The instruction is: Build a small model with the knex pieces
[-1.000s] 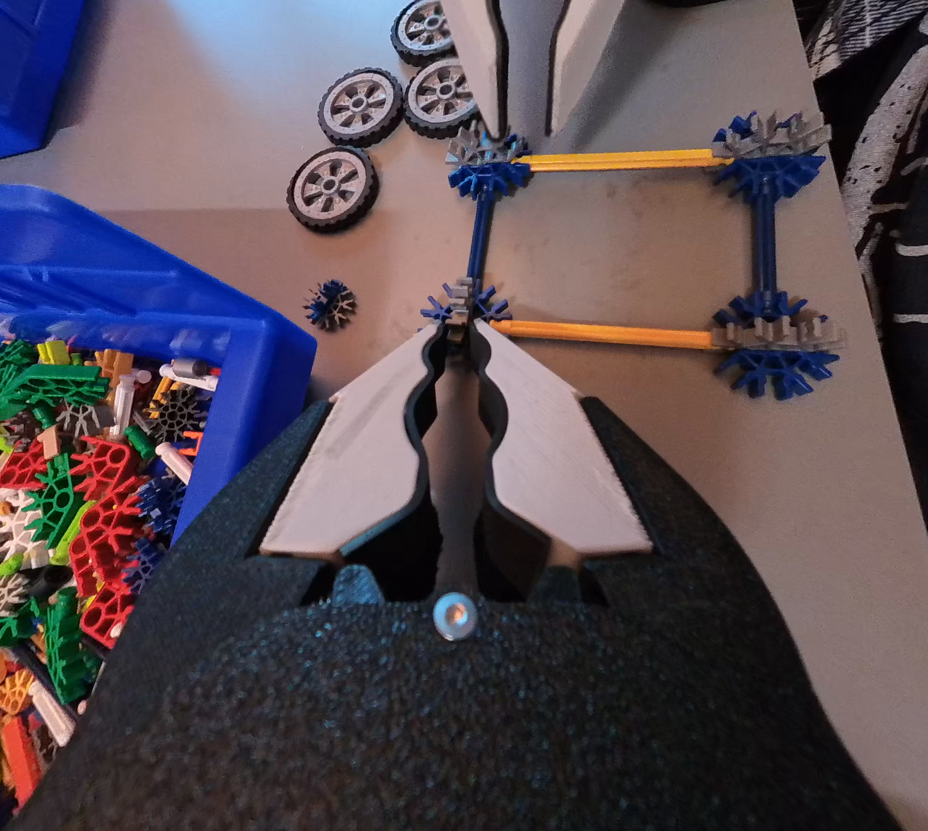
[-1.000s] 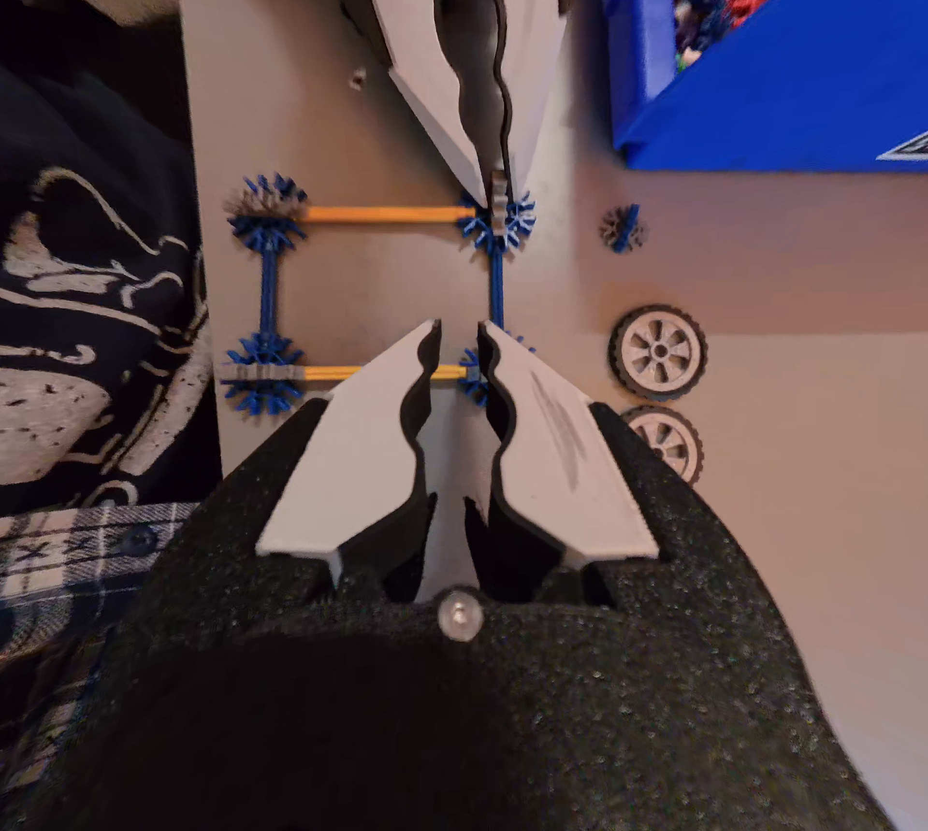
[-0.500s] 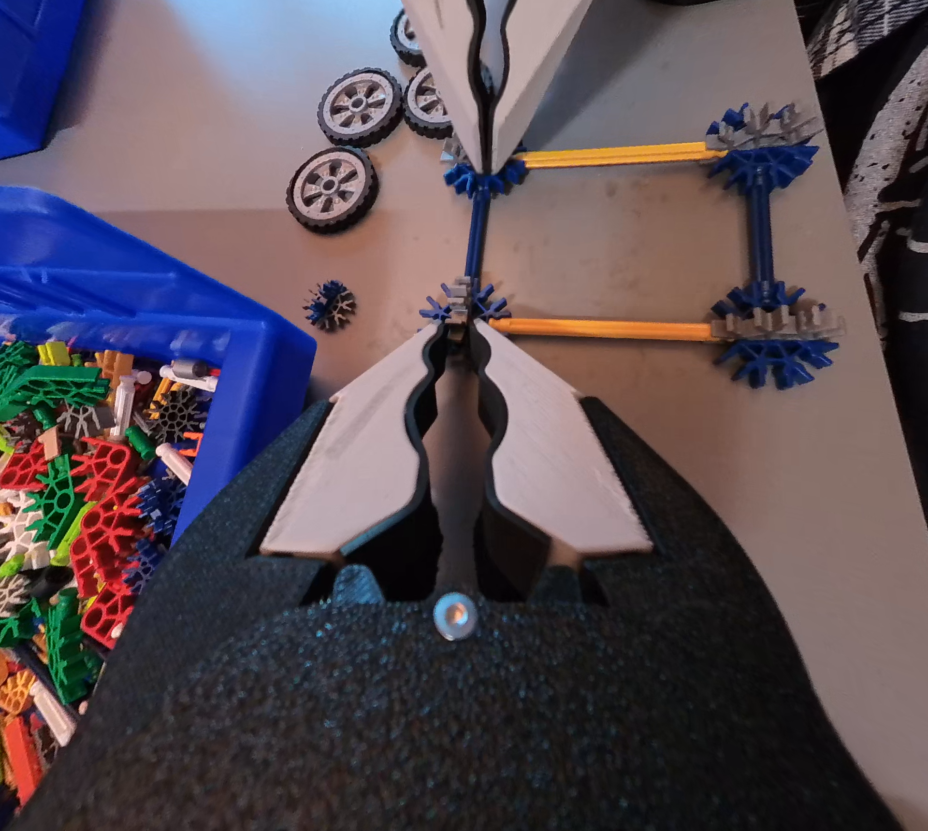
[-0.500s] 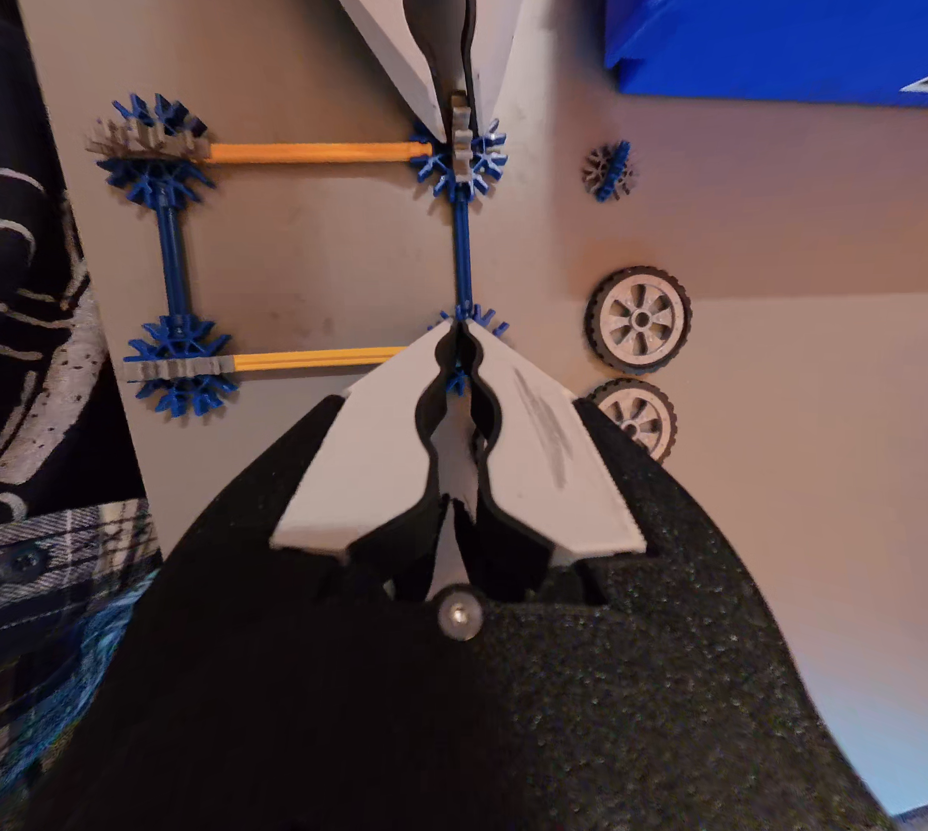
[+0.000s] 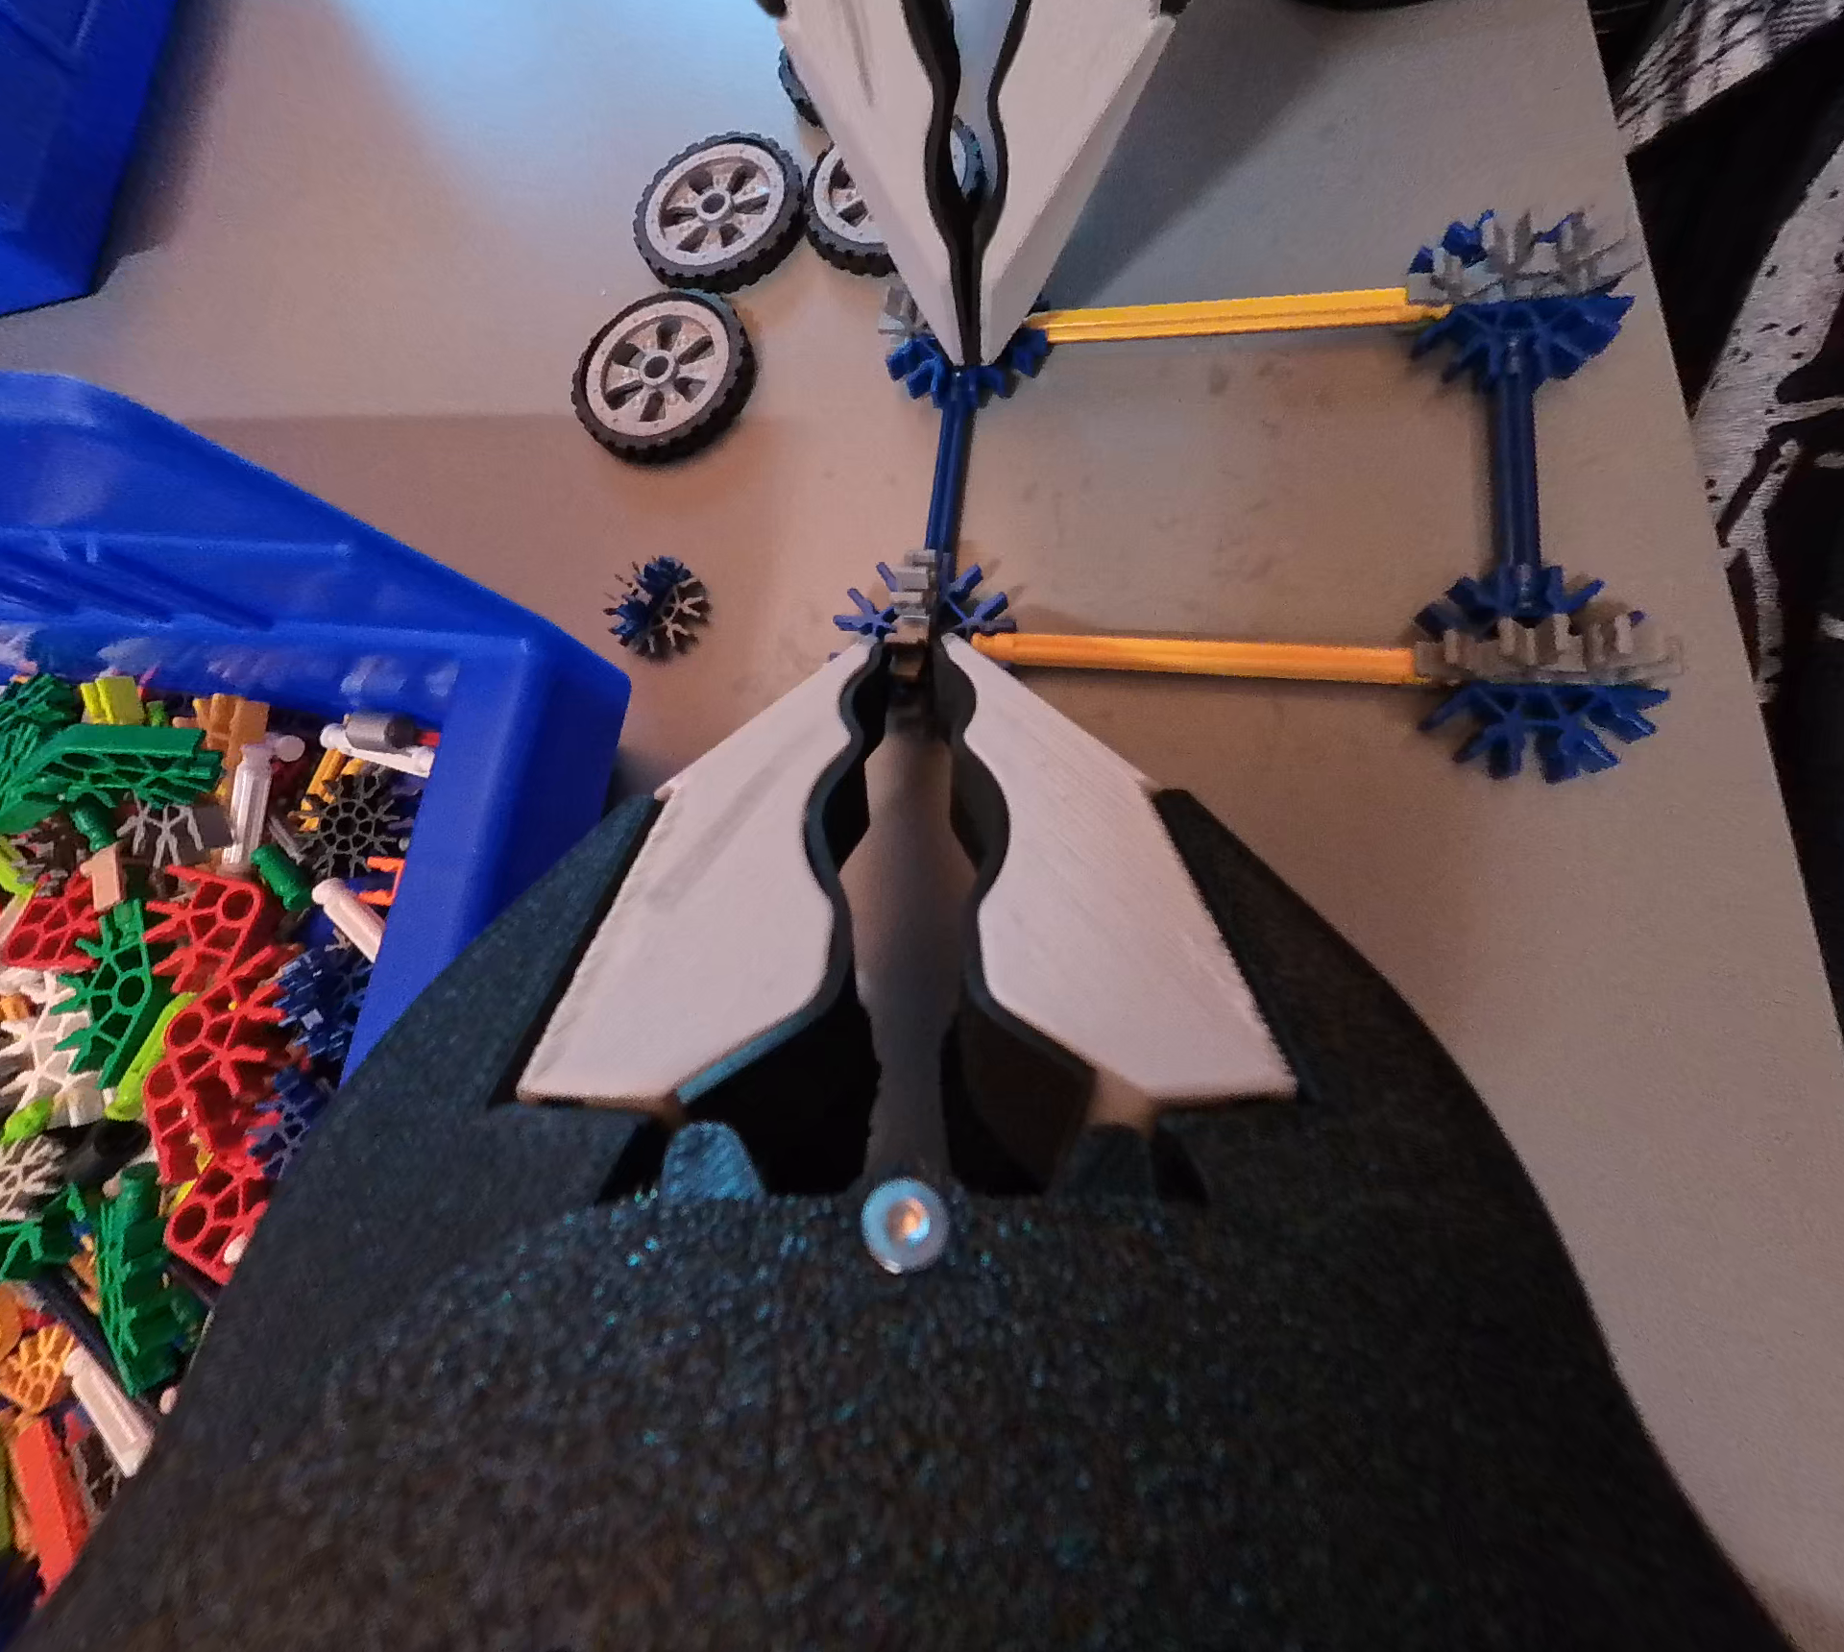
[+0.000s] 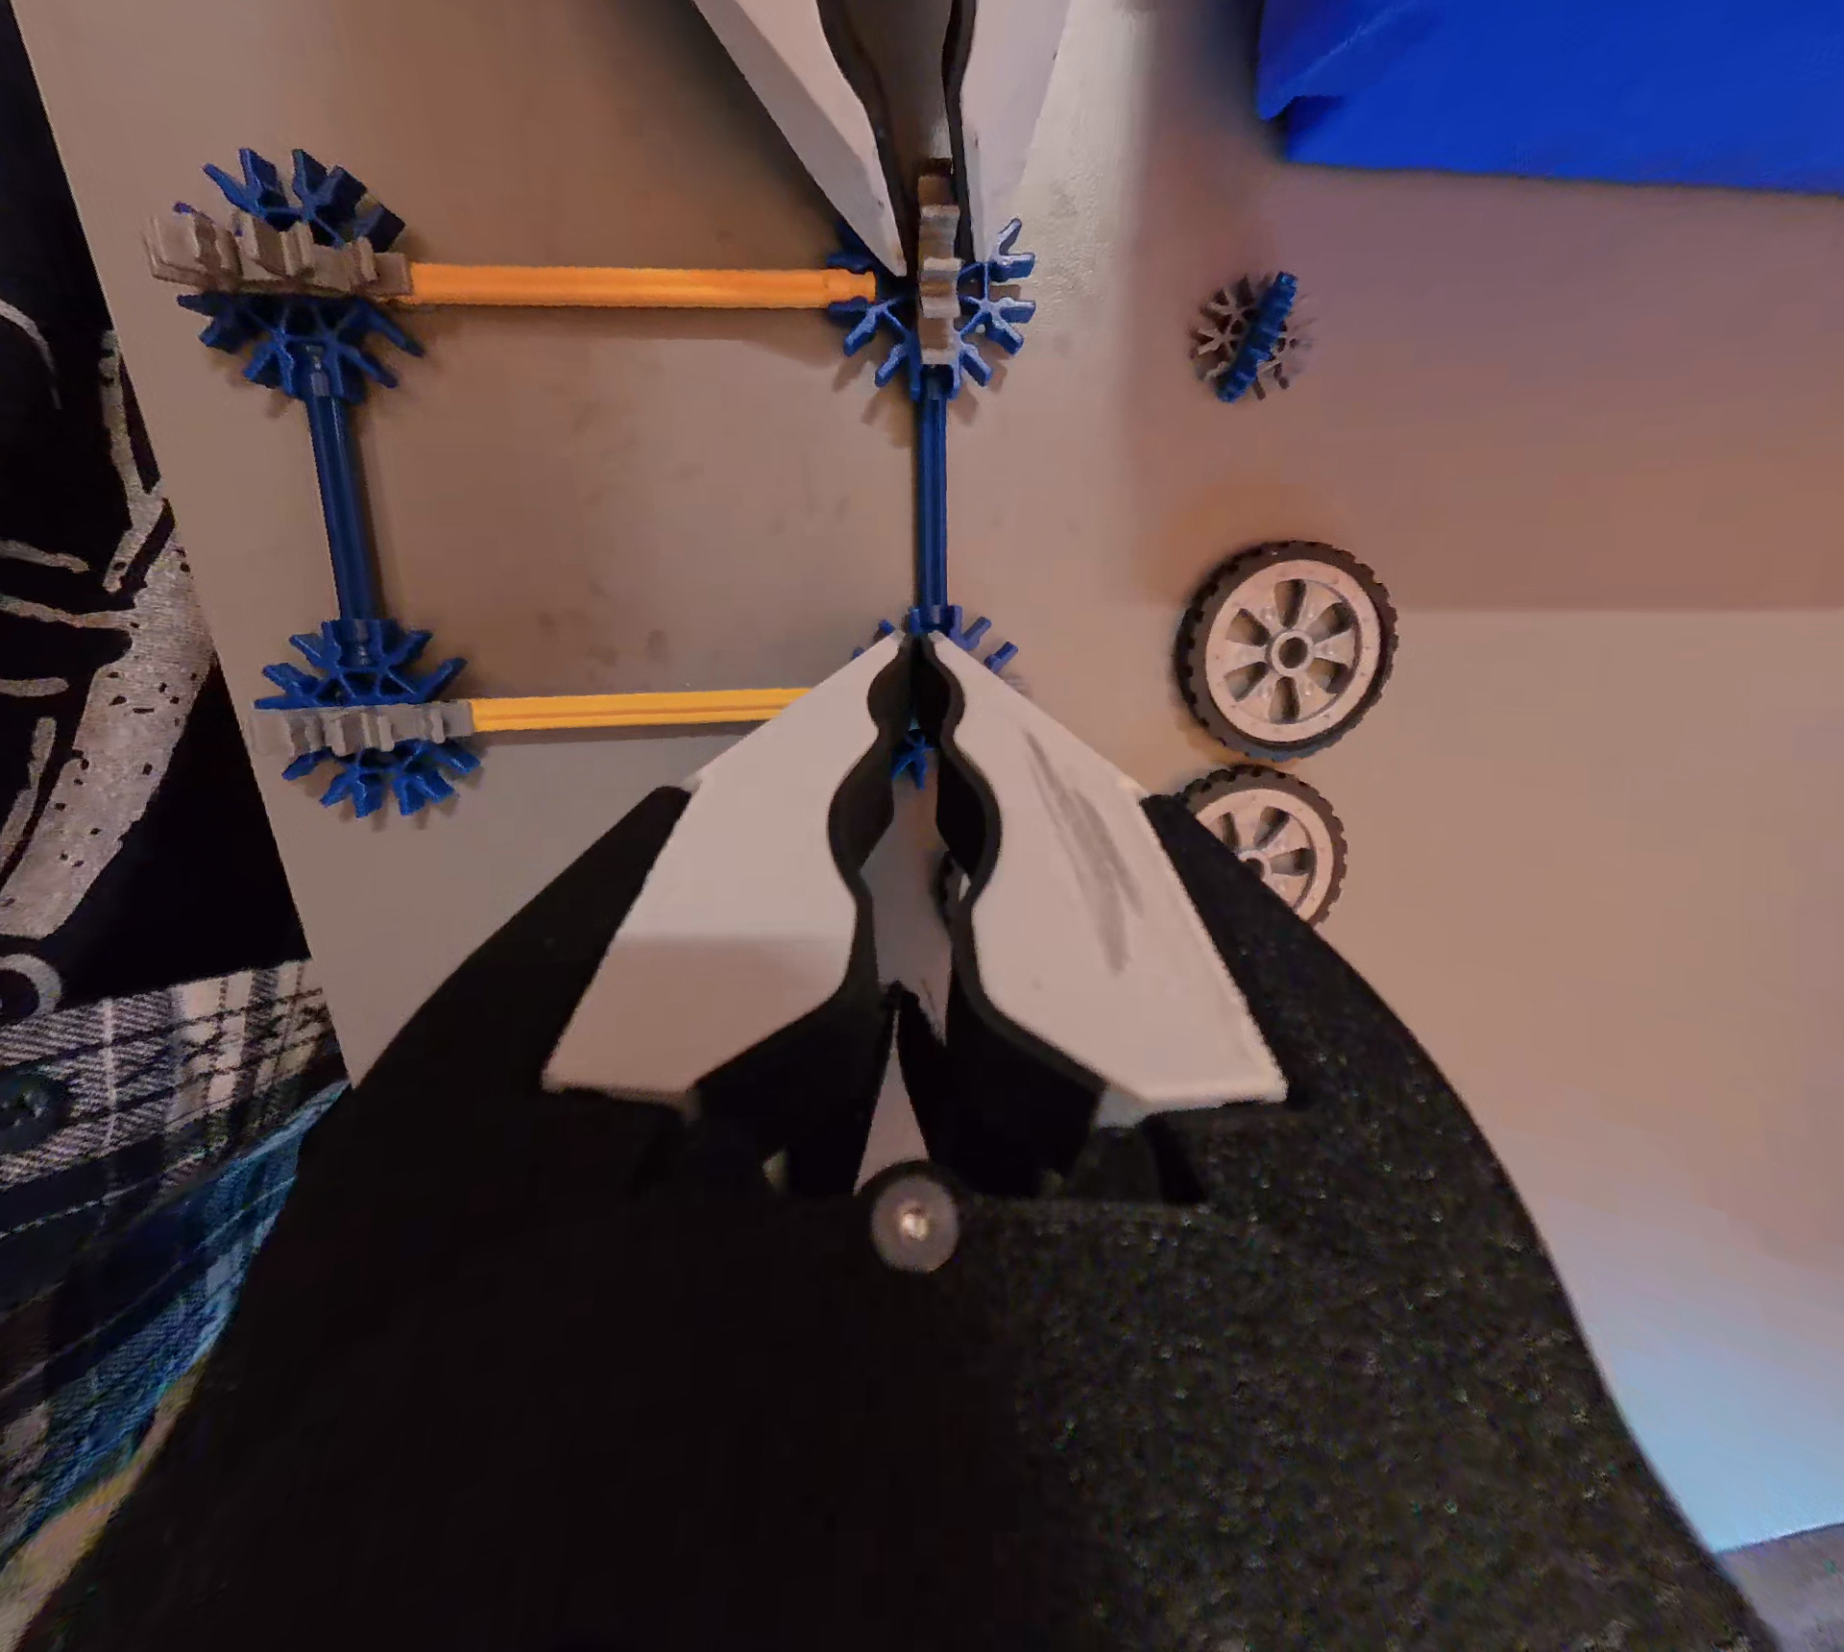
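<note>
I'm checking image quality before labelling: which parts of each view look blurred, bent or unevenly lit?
Left wrist view: wide-angle bending curves the table edge; cool glare brightens the far table; the rod frame is sharp, the right gripper slightly soft. Right wrist view: the blue bin and the left gripper are blurred; a warm shadow band crosses the table by the wheels.

Right claw (image 6: 916,656) pinching frame corner (image 6: 958,636)
</note>
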`<state>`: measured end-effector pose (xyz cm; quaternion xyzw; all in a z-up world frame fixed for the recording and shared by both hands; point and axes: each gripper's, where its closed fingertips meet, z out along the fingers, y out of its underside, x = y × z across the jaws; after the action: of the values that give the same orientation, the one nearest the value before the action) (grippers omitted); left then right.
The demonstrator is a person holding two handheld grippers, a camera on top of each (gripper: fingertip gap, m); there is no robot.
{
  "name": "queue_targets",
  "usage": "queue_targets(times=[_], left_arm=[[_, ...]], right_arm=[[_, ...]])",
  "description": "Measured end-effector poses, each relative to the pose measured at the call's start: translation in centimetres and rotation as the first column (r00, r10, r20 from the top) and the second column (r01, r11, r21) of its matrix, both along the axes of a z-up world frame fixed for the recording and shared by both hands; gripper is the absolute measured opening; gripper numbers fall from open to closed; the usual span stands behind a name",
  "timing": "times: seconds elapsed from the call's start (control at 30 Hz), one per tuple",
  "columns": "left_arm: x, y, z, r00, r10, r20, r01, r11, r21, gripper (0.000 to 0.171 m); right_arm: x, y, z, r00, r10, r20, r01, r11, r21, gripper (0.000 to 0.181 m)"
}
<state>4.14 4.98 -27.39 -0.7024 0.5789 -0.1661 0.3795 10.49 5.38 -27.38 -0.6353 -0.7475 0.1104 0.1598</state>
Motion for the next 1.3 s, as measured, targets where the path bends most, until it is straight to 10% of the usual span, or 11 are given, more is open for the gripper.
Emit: queue_targets(times=[0.57, 1.3], left_arm=[[0.0, 0.1, 0.0, 1.000, 0.000, 0.015, 0.000, 1.000, 0.002, 0.006], [0.0, 0.1, 0.0, 1.000, 0.003, 0.024, -0.003, 1.000, 0.000, 0.006]], right_arm=[[-0.2, -0.1, 0.0, 0.998, 0.011, 0.061, 0.000, 0.984, -0.179, 0.000], [-4.4, 0.6, -0.2, 0.996, 0.082, -0.036, -0.081, 0.997, 0.019, 0.003]])
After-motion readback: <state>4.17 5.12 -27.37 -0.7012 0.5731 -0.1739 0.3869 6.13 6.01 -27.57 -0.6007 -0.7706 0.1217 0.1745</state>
